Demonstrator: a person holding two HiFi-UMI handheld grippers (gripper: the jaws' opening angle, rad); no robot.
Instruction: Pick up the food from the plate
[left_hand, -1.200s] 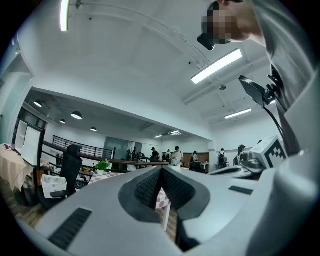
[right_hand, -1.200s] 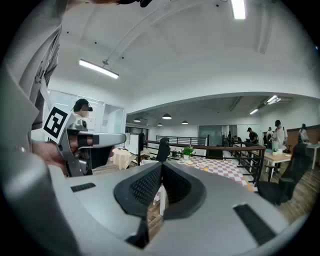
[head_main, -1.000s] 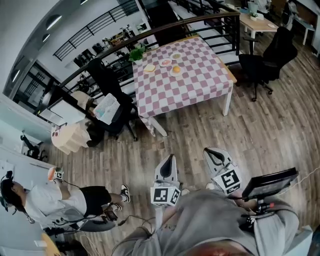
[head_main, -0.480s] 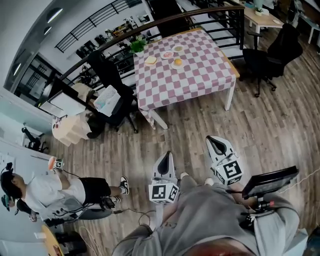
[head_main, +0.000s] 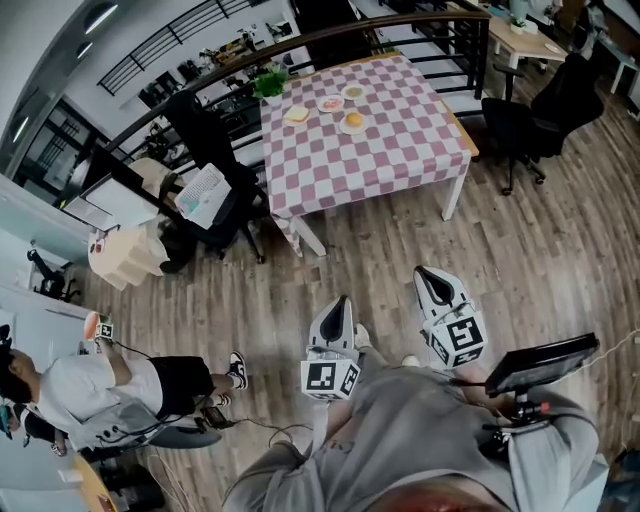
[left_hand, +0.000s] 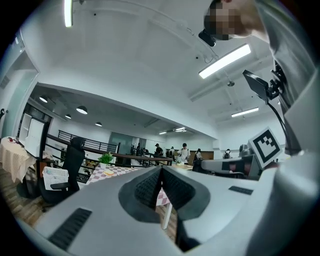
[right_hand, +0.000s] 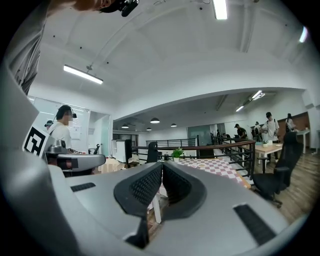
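Food: the food lies on plates at the far side of the checkered table, well apart from me
Why: I judge it is laid out for picking, and I am not in reach yet
Left gripper: pads together, empty, held low by my body
Right gripper: the same, shut on nothing, I judge for carrying
Head view alone: several plates, and the wooden floor between us
Gripper views alone: the pads meeting, and the railing at table height

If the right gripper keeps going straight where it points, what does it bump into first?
Probably the table with the pink-and-white checked cloth, near its white front leg. The shut right gripper points there over bare wooden floor, though depth is unclear.
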